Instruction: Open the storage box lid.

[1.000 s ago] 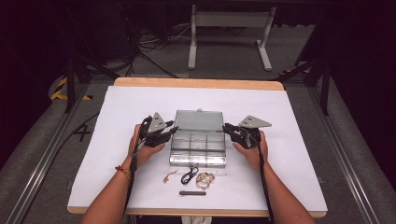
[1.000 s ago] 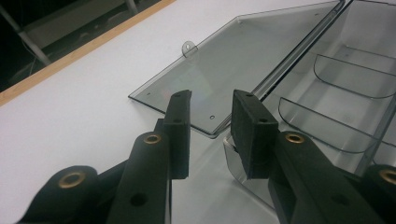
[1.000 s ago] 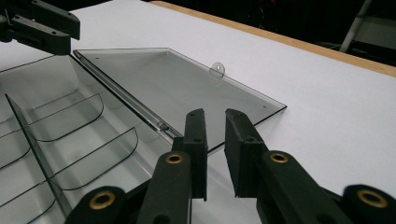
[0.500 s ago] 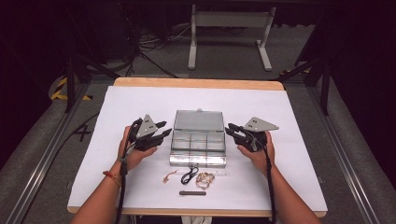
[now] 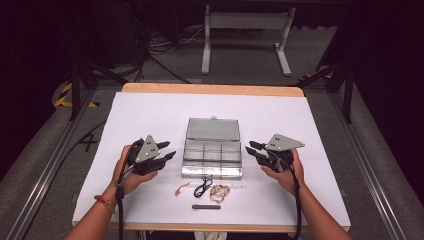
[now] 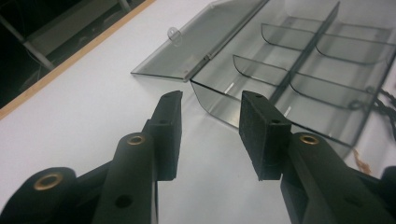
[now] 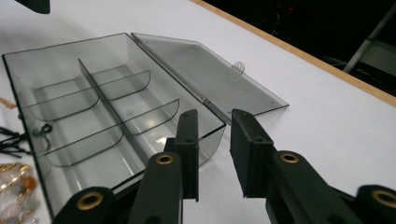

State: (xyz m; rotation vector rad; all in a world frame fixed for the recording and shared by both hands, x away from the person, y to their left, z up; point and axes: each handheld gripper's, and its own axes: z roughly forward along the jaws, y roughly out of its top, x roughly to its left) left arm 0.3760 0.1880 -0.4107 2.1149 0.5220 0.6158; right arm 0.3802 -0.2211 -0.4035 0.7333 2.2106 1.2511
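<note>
White table cover (image 5: 150, 115) is sitting bare around the clear box (image 5: 212, 155), which is lying mid-table with its lid (image 5: 212, 128) folded flat behind. Your left gripper (image 5: 167, 151) and right gripper (image 5: 251, 148) are flanking it, jaws parted, nothing between them, both just been opening. Risks: you're working beside a light box, so a nudge could slide it into the jewelry (image 5: 218, 192) and black cord (image 5: 202, 188) in front. Chains are looking tangle-prone; a pinch may be dragging two at once.

Clear compartment box (image 5: 212, 156) lies open, lid flat.
</note>
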